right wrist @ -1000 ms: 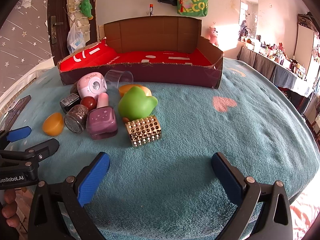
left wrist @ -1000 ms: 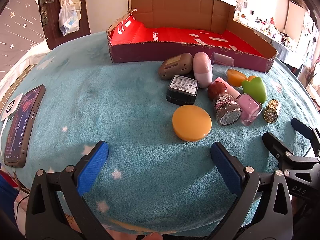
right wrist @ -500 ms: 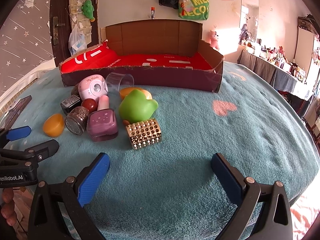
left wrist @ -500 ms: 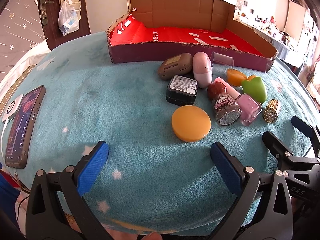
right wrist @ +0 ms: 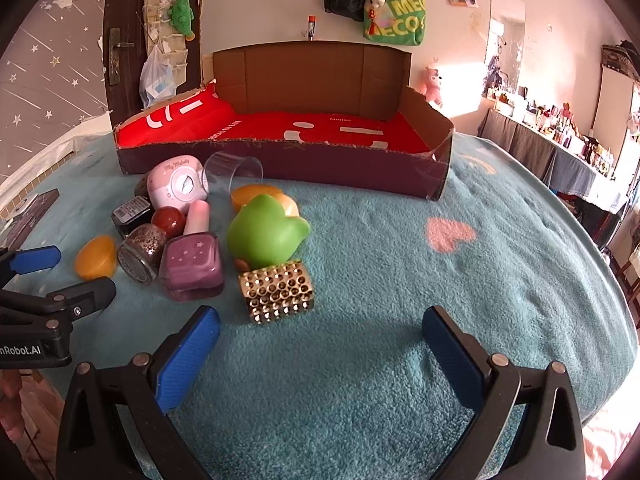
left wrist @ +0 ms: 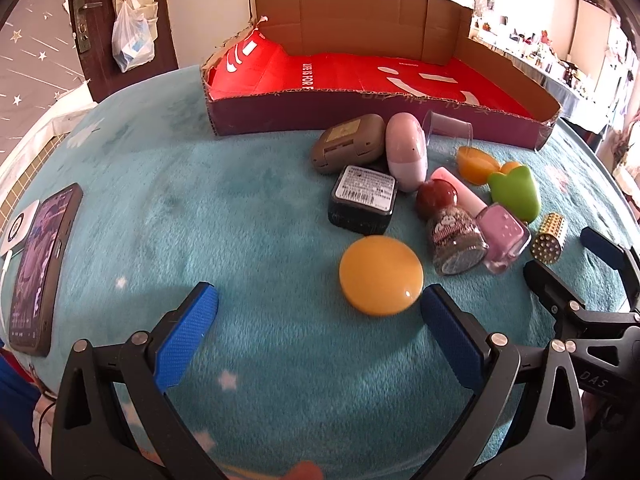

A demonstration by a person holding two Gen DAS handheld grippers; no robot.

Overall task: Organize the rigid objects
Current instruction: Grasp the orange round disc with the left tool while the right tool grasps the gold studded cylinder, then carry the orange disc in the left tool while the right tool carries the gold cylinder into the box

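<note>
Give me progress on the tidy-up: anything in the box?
Done: nothing; the cardboard box looks empty. In hand: nothing; left claw and right claw are open above the blanket. Left: the whole cluster, from the orange disc to the gold studded cylinder.

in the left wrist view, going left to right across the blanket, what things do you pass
dark smartphone → round flat orange disc → glitter-filled glass bottle with dark red ball cap → square pink nail polish bottle → gold studded cylinder
</note>
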